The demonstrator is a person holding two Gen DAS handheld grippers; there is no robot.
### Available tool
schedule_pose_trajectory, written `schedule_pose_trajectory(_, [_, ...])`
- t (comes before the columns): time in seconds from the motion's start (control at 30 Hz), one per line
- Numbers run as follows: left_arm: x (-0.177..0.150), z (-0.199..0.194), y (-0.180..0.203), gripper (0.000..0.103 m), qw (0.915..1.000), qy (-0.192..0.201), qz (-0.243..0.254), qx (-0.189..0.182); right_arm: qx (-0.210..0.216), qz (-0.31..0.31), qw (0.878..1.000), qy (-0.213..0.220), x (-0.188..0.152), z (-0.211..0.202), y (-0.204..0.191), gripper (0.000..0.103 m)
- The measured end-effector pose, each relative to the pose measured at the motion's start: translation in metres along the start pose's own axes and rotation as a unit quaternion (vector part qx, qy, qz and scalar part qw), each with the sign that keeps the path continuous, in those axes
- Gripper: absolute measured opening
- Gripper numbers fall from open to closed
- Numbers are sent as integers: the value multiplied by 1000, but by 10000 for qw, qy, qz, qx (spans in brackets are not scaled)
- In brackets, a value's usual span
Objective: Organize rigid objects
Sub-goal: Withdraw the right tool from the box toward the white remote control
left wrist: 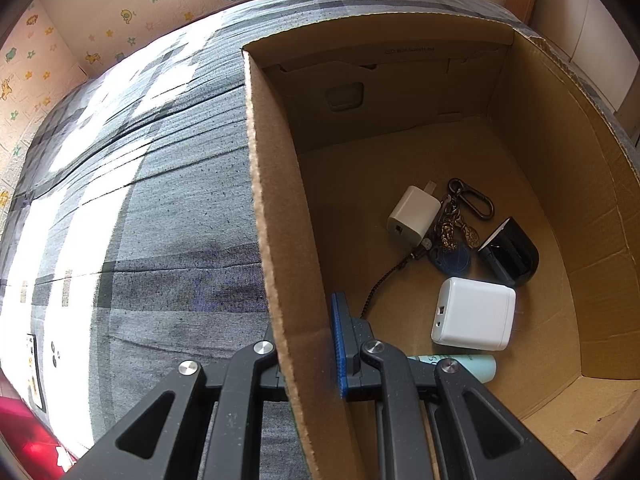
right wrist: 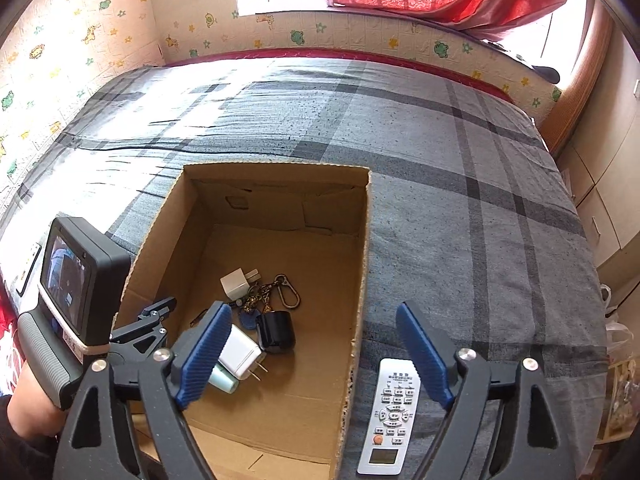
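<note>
Beside the cardboard box [right wrist: 362, 280], the right tool [right wrist: 320, 356] gapes above a remote [right wrist: 390, 412]; left tool [left wrist: 304, 344] clamps the box wall.

Likely bedroom: bed [right wrist: 440, 168], cartoon wallpaper [right wrist: 80, 40].

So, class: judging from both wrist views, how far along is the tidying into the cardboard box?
Done: the small white charger, keyring, black case, large white charger and pale green tube lie in the cardboard box. In hand: the left gripper straddles the box's left wall; the right gripper is open and empty. Left: the white remote on the bedspread, beside the box.
</note>
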State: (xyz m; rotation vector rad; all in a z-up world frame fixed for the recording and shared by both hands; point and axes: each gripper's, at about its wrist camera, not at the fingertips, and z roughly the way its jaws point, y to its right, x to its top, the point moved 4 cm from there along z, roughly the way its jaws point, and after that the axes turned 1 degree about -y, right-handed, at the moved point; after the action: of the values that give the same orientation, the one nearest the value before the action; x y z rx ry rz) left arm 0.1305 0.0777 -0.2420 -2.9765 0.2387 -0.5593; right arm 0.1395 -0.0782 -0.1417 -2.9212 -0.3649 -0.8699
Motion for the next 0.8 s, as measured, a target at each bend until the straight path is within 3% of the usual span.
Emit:
schedule_pose_trajectory(0.17, [0,0,0,14,10000,-7,11,11,-63,96,9999,59,-7,-8,19,103])
schedule_pose_trajectory(0.8, [0,1,0,14,10000,-10,2,1,-328,633,9975,-15,-59,3,93,103])
